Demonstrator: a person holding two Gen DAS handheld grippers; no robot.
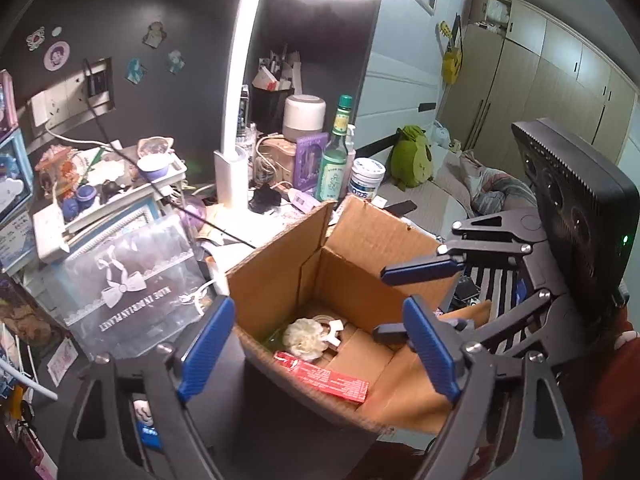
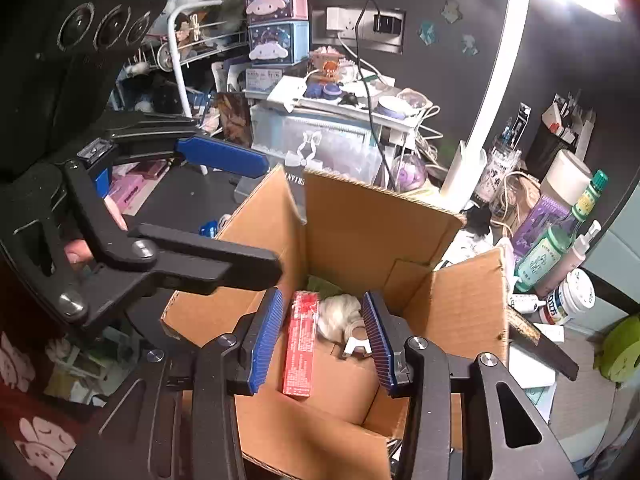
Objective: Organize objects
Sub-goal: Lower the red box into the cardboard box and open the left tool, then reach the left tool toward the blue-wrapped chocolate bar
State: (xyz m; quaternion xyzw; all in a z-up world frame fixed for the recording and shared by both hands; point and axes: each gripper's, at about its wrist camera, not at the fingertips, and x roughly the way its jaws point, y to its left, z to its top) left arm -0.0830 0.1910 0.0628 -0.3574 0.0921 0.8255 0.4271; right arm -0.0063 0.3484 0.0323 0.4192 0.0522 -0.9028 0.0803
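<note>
An open cardboard box (image 1: 352,256) (image 2: 360,216) stands on the cluttered desk. Inside lie a red carton (image 1: 322,378) (image 2: 301,344), a white fluffy flower-like thing (image 1: 304,338) (image 2: 336,316) and a tape roll (image 1: 326,322) (image 2: 356,336). My left gripper (image 1: 320,340) is open and empty, hovering above the box's near rim. My right gripper (image 2: 324,334) is open and empty above the box's inside; it also shows in the left wrist view (image 1: 404,300) at the box's right side. The left gripper shows in the right wrist view (image 2: 256,216) at the box's left.
A white desk lamp (image 1: 234,128) stands behind the box. A green bottle (image 1: 334,160) (image 2: 552,248), a white jar (image 1: 366,178) (image 2: 568,292), a purple box (image 1: 310,160) and a white speaker (image 1: 304,114) stand at the back right. Storage drawers (image 1: 120,264) (image 2: 320,136) stand left. A bed with a green plush (image 1: 412,158) lies beyond.
</note>
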